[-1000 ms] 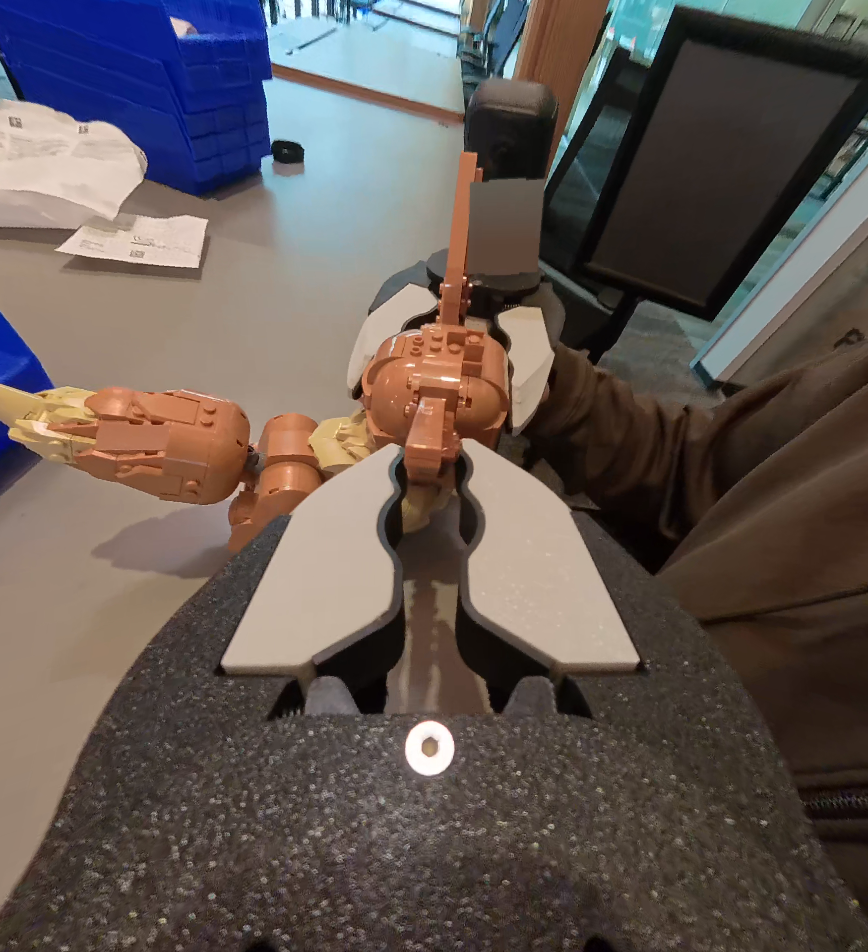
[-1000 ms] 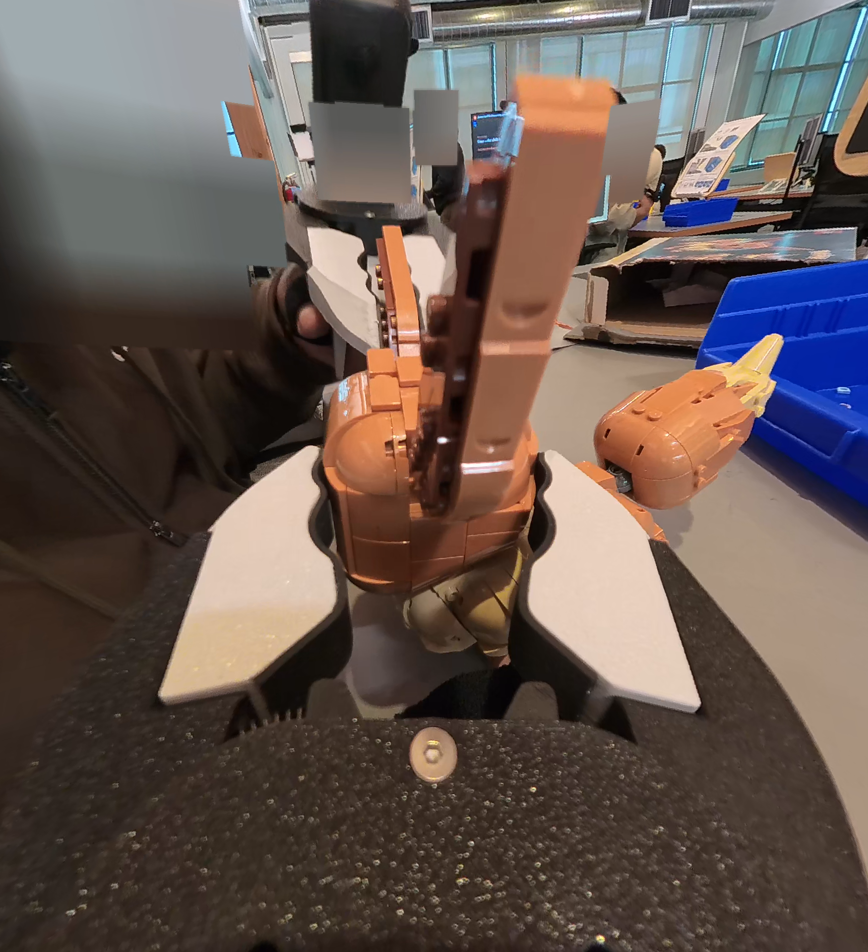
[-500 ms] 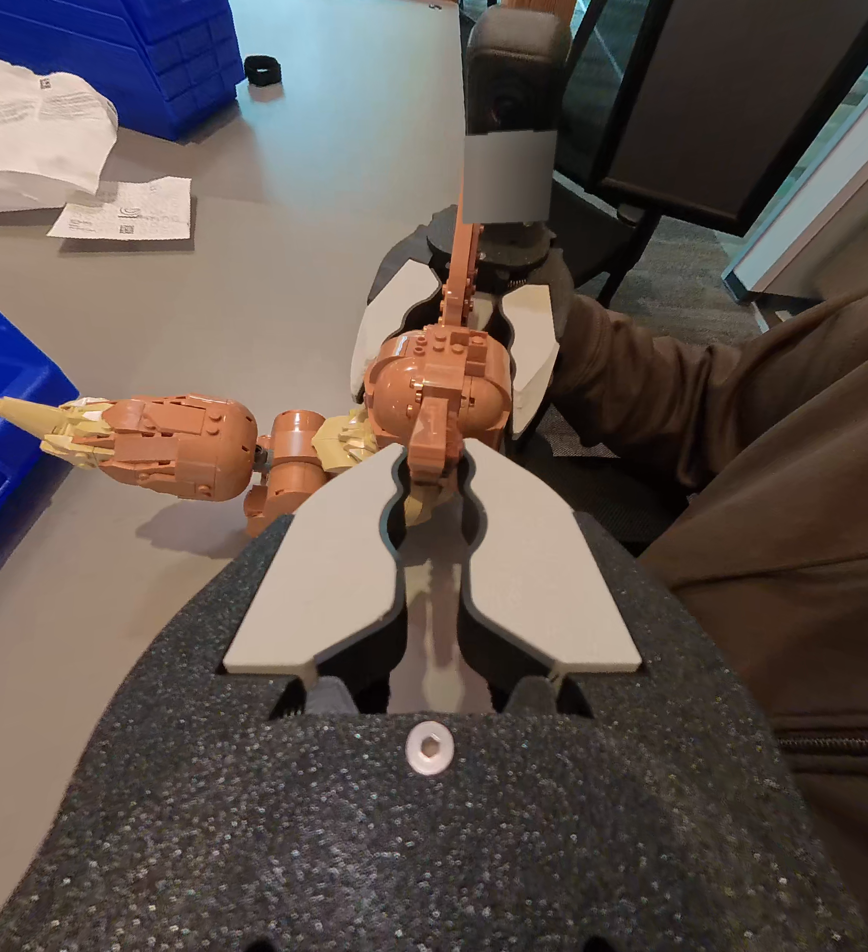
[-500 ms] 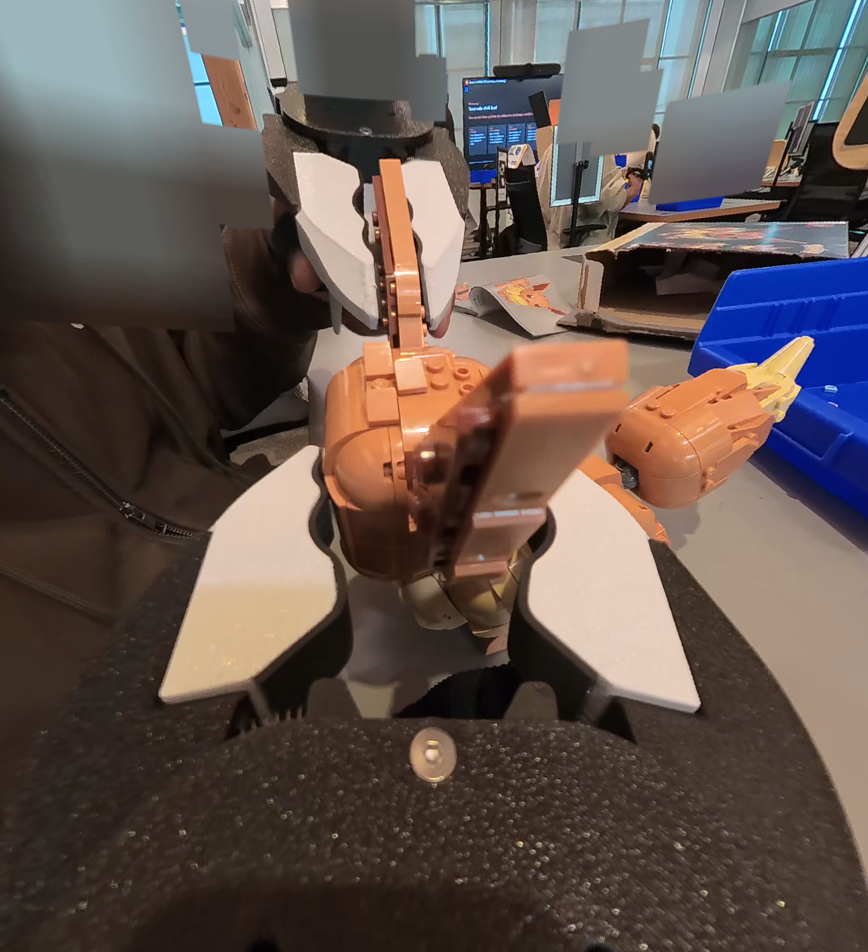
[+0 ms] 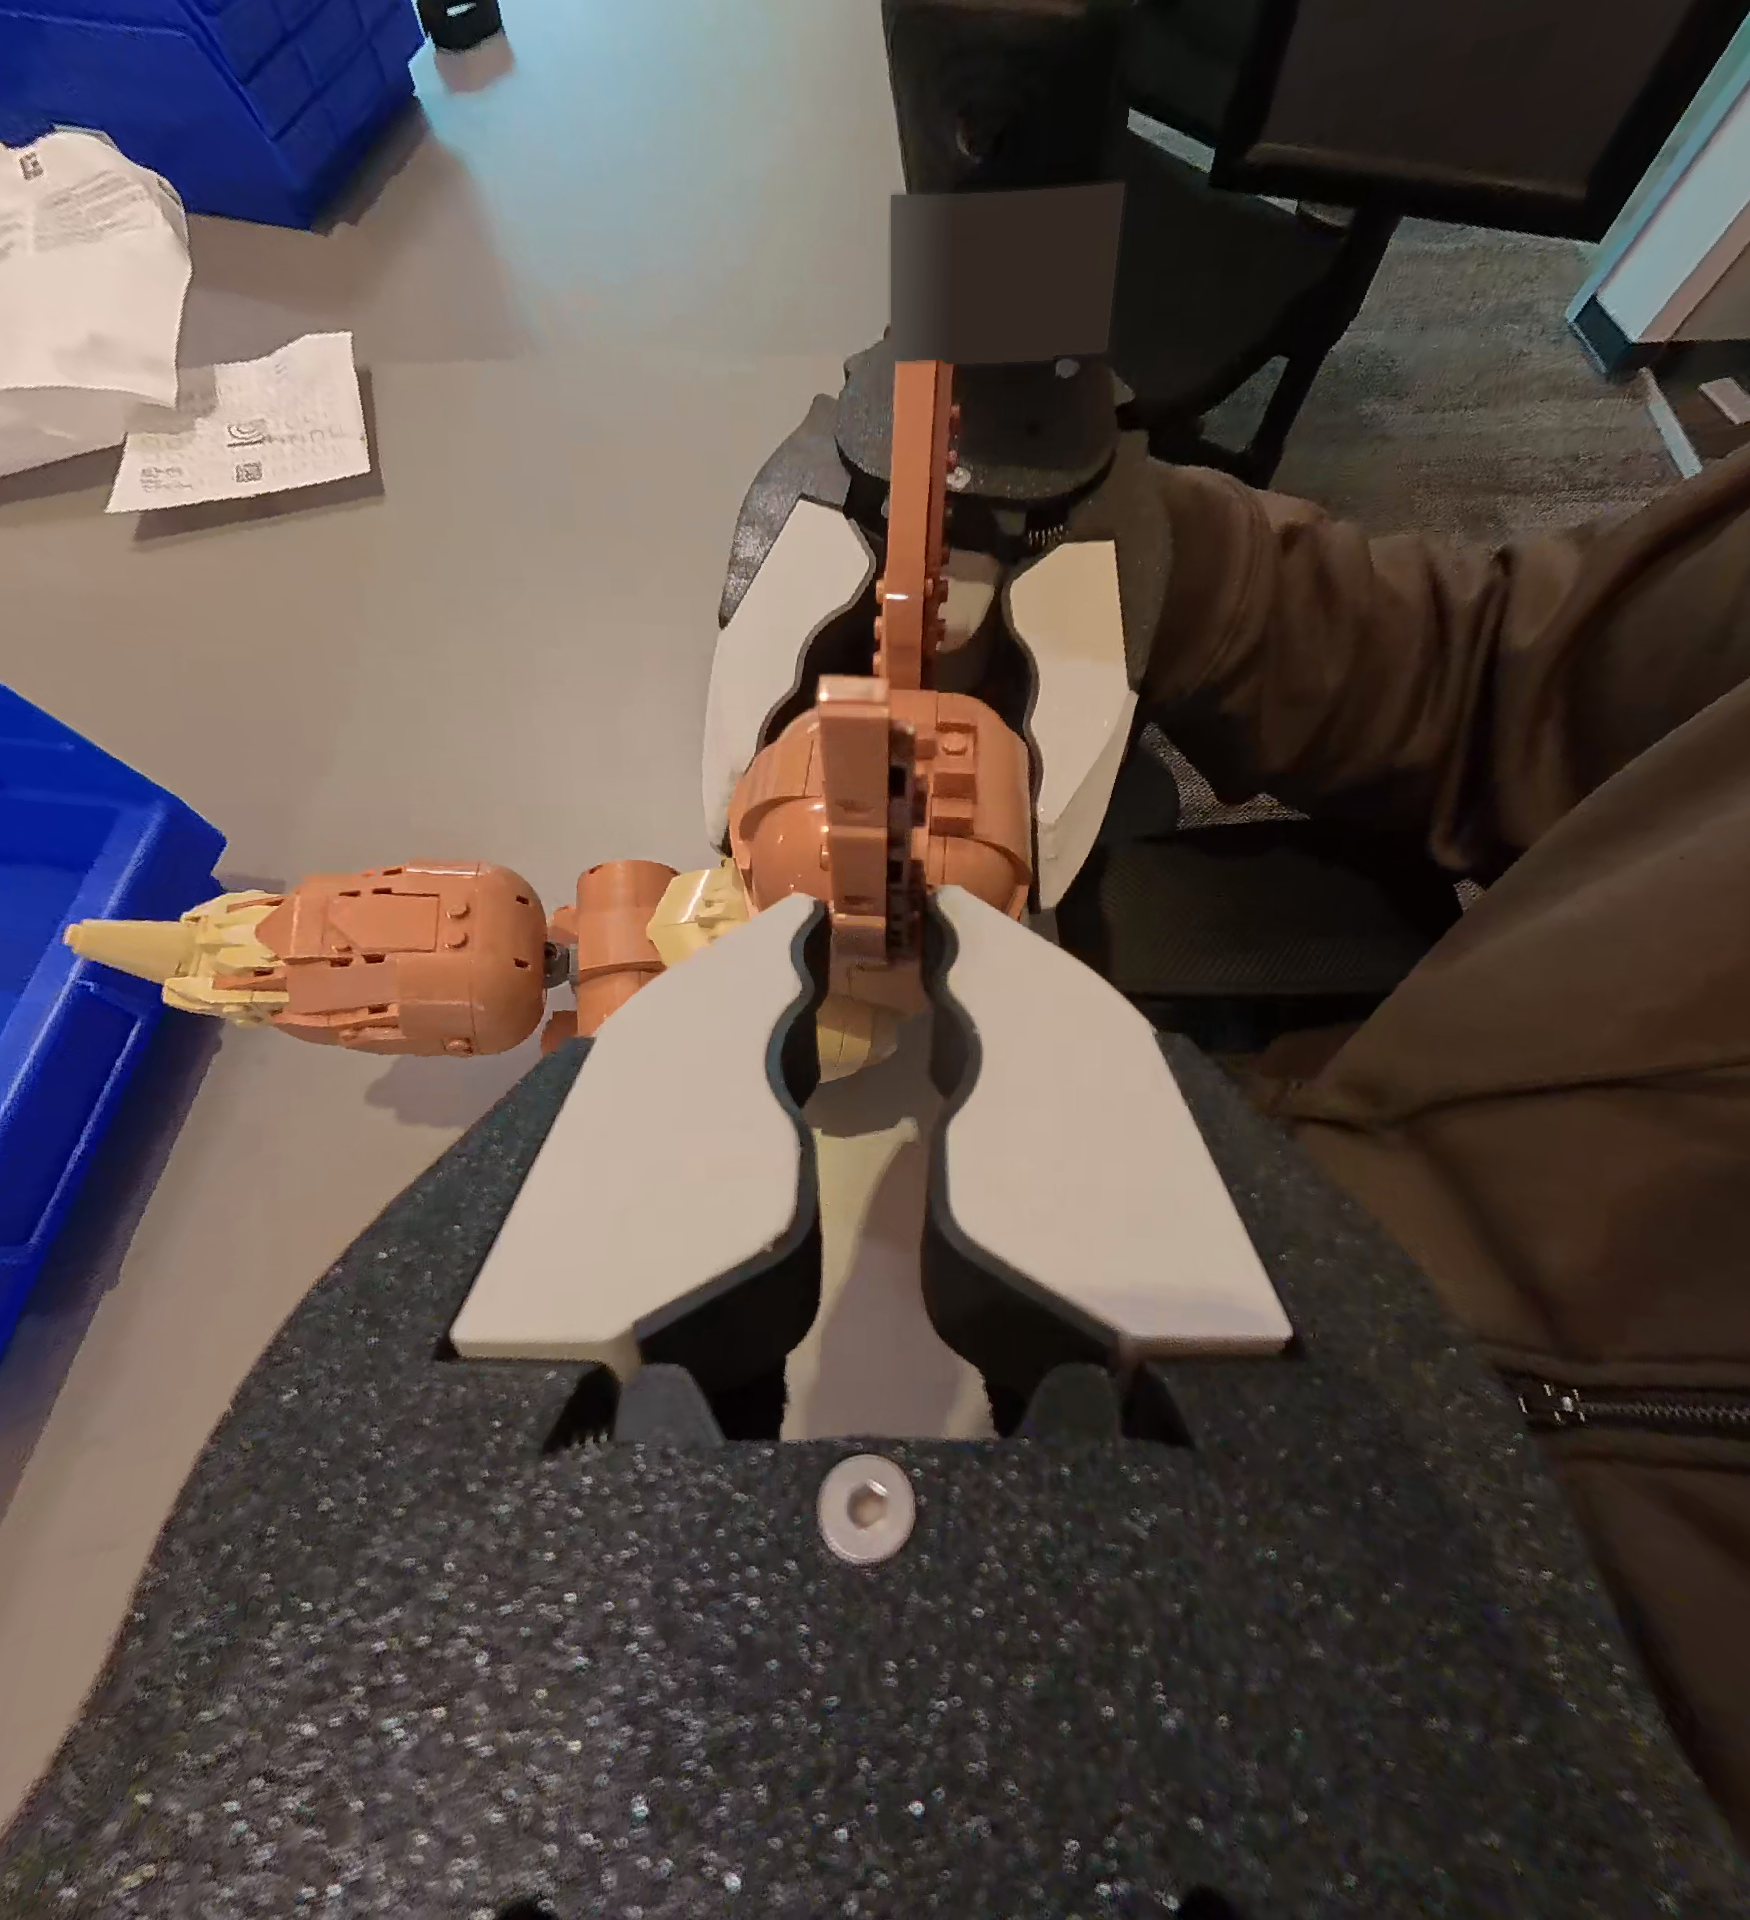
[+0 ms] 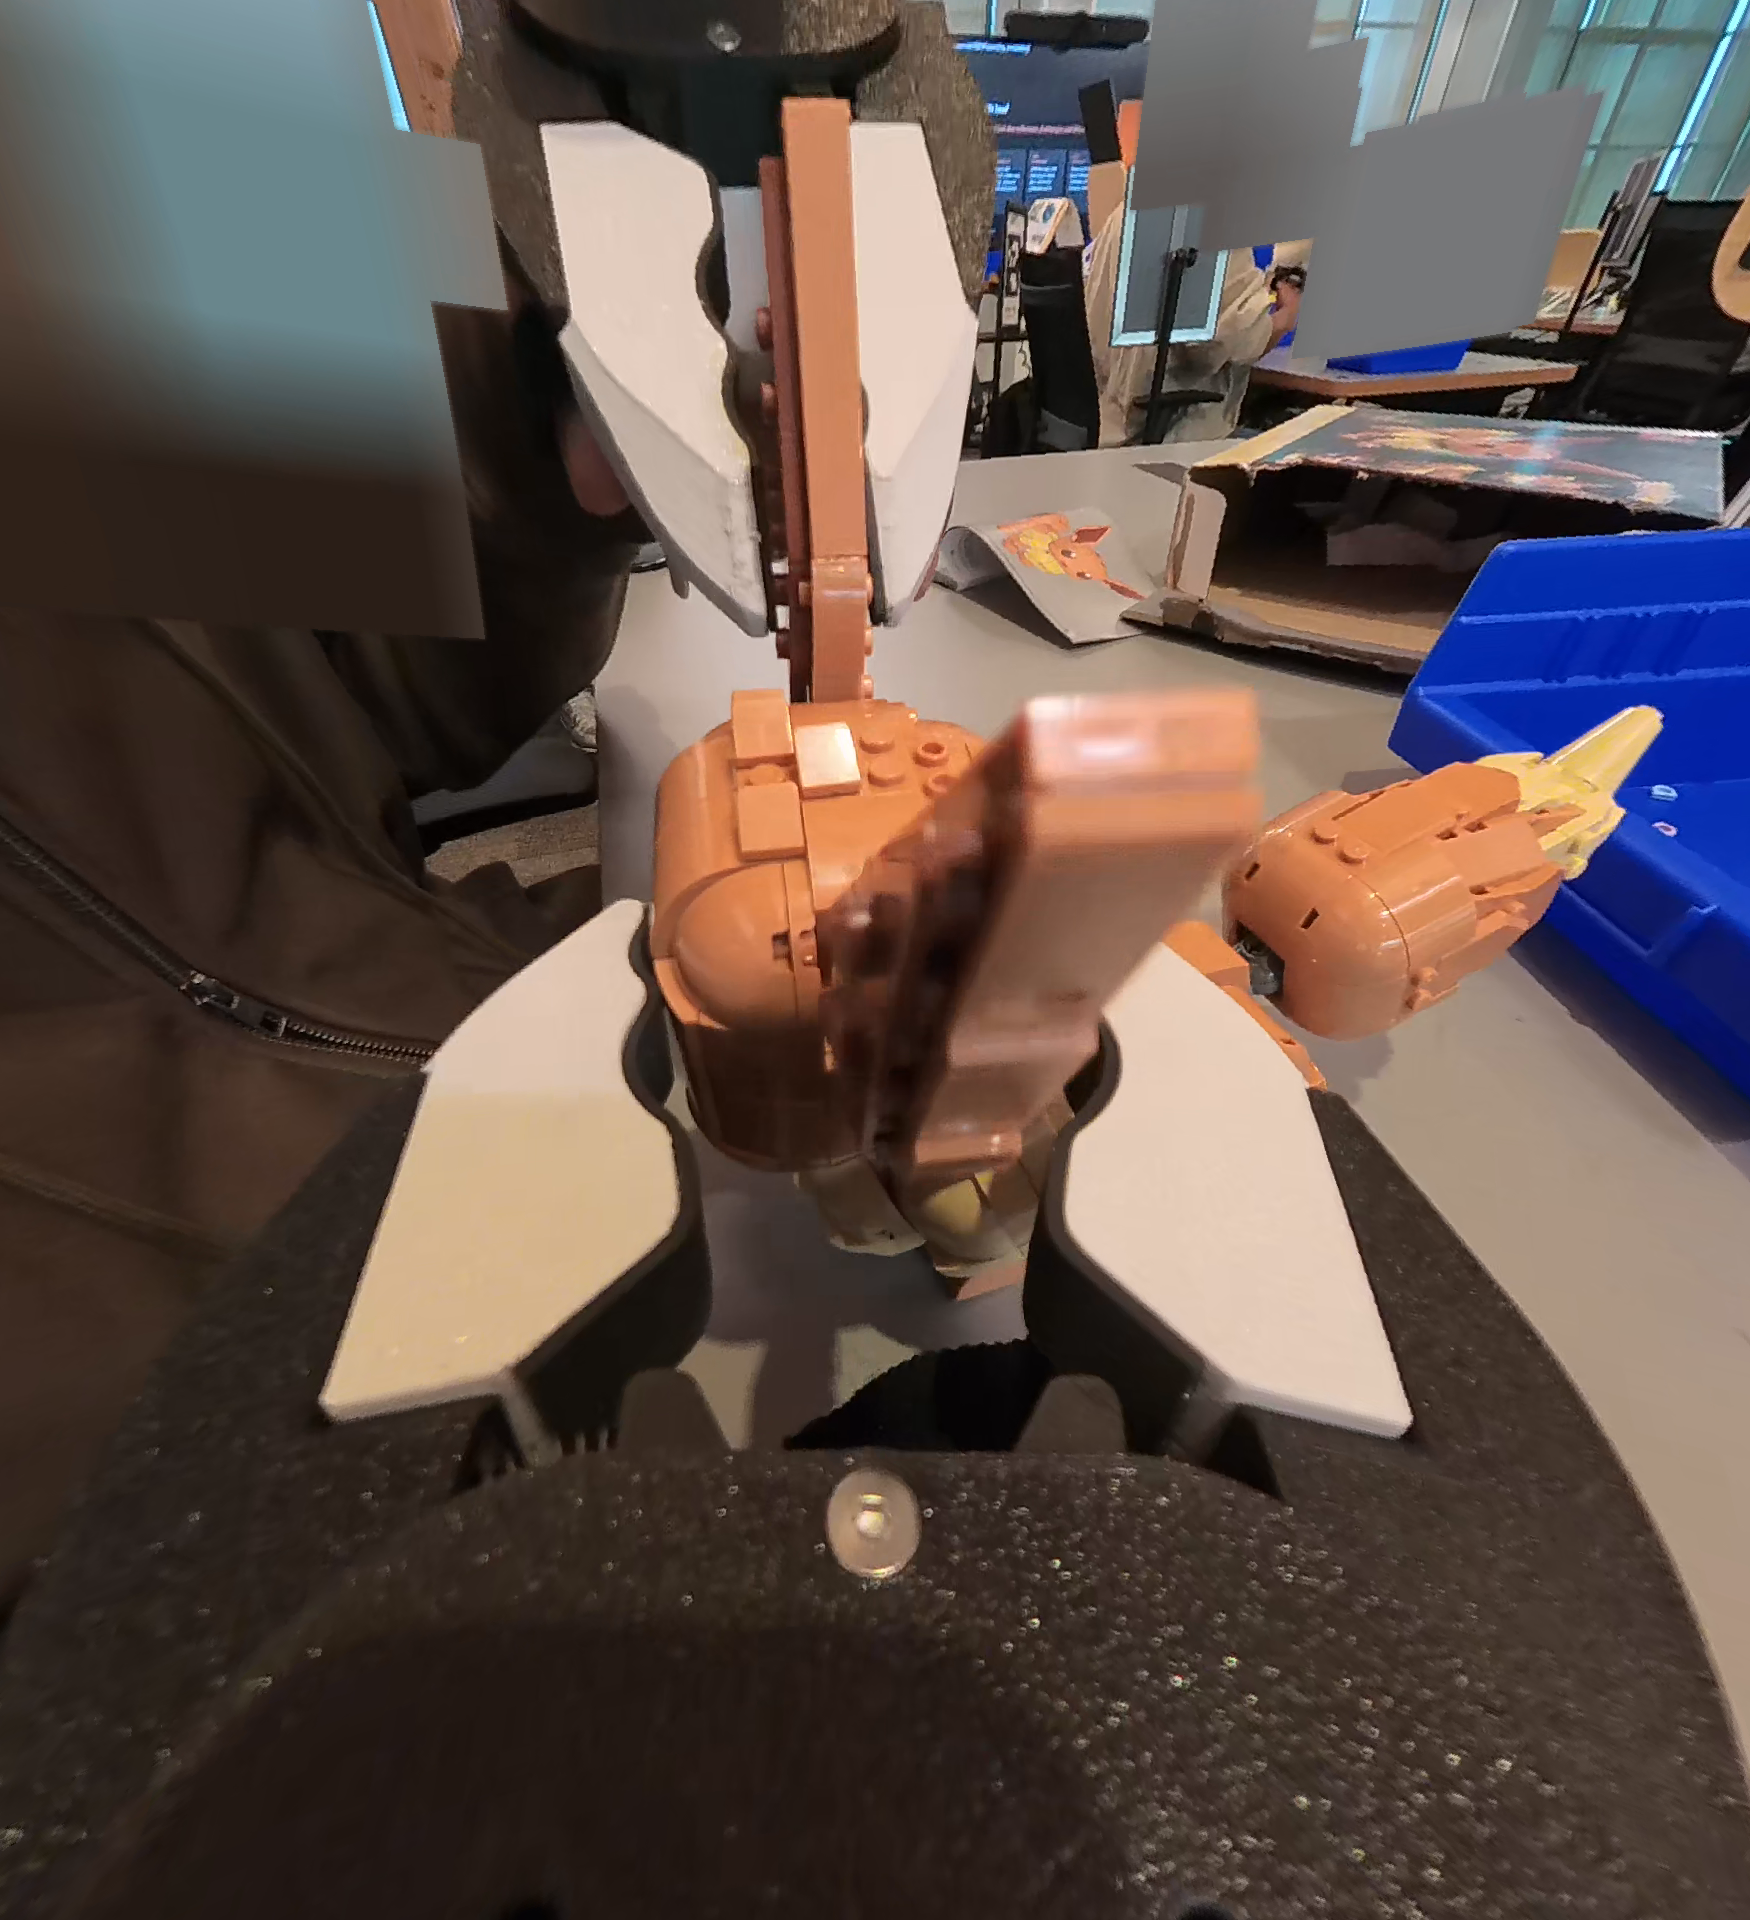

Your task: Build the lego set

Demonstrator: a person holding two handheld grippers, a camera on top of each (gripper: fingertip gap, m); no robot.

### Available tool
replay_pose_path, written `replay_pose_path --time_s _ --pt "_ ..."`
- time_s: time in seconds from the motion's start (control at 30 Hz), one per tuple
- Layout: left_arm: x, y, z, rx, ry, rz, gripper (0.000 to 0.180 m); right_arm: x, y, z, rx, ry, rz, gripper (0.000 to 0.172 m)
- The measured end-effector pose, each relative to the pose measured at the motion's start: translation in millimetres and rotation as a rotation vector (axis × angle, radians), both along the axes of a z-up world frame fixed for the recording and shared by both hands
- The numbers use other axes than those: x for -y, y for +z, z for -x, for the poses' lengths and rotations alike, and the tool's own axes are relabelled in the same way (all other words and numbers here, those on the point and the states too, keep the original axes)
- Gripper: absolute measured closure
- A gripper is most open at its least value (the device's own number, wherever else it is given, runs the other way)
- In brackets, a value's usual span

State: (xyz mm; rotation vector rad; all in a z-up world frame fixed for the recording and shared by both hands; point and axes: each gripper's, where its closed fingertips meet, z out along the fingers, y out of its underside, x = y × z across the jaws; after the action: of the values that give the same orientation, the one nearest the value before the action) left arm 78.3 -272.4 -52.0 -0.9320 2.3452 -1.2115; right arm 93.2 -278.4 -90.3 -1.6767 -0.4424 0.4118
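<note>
1. Brown brick-built figure [image 5: 881, 821], centre frame, above the grey table [image 5: 538, 623]: stiff, light, joints likely fragile; the rounded body offers the best hold.
2. Left gripper [image 5: 876, 925] is narrow, clamped on the figure's flat ear plate [image 5: 855, 810].
3. Right gripper [image 6: 876, 997] is wide, pads against the body.
4. Blue plastic bin [image 5: 9, 935] at left; open office beyond.
</note>
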Motion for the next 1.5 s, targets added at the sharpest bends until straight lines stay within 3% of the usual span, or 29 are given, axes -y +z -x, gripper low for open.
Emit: replay_pose_path --time_s 0.23,0.67,0.97,1.17,1.5 --pt "-4.6 -2.9 3.5 0.040 0.027 0.092 0.164 -2.1 1.9 1.2 -0.008 -0.007 -0.020 0.097" --pt "-11.7 -7.7 4.5 0.292 0.104 0.423 0.164 -1.4 4.0 -2.6 -0.062 -0.020 -0.051 0.097" --pt "-11.0 -4.9 2.5 0.297 0.122 0.443 0.161 -1.3 4.3 -3.0 -0.064 -0.035 -0.054 0.097" --pt "-19.9 -0.4 10.5 0.292 0.135 0.555 0.151 3.9 8.4 -6.0 -0.081 -0.072 -0.085 0.098" --pt "-4.8 -14.5 3.5 0.295 0.135 0.466 0.151 35.5 28.5 -15.2 -0.117 -0.143 -0.195 0.114"
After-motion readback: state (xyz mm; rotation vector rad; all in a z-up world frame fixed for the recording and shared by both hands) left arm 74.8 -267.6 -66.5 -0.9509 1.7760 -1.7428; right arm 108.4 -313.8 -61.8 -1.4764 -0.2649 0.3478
